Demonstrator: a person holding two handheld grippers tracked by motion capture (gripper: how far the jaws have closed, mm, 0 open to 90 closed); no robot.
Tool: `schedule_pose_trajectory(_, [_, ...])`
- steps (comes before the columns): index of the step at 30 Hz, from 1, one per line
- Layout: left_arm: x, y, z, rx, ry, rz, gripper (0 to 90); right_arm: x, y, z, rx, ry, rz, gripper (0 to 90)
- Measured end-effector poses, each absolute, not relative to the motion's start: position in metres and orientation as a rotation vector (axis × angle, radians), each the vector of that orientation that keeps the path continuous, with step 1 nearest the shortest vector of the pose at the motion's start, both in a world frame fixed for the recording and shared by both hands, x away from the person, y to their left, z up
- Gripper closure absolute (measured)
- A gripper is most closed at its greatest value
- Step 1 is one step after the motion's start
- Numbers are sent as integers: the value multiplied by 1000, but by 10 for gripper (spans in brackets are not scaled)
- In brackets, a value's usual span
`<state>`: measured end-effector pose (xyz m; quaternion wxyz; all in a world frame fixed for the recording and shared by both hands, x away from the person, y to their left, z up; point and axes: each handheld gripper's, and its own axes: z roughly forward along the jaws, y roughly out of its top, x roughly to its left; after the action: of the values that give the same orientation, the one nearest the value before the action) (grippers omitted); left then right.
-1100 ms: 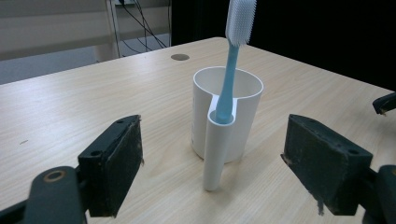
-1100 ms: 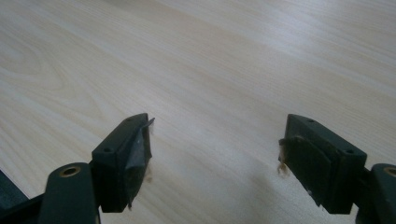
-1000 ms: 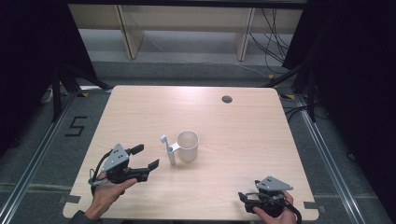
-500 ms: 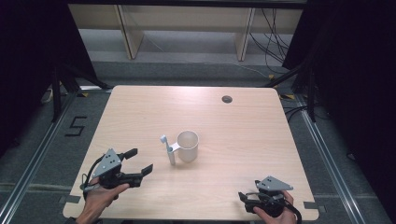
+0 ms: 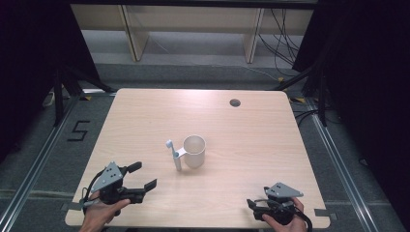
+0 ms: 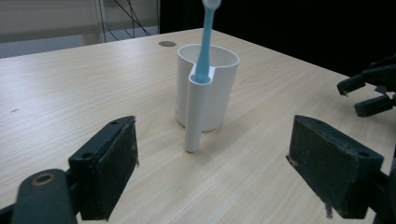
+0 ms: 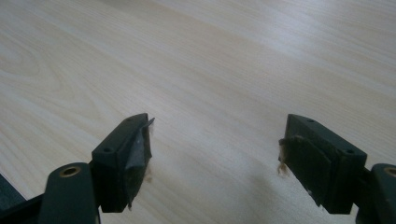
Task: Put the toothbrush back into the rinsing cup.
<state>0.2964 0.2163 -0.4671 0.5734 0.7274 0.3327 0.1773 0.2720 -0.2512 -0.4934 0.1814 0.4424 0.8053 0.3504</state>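
Reaching for the toothbrush (image 6: 205, 42) standing upright in the white cup's (image 6: 215, 88) side tube mid-bench, the left hand-held gripper (image 5: 143, 177), jaws apart, should close squarely on the handle; the right hand-held gripper (image 5: 253, 204) rests near, jaws apart.

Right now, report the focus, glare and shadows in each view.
High view: even light, dark surround, soft shadow beside the cup. Left gripper view: cup and toothbrush sharp, near jaws slightly soft. Right gripper view: pale sheen on the table toward the top, far wood grain blurred.
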Motion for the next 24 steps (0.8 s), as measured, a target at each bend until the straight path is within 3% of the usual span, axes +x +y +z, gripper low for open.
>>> schedule_pose_trajectory(24, [270,212,-481,1781,743,387,148,273,-252,-494,1231,2291,998,245])
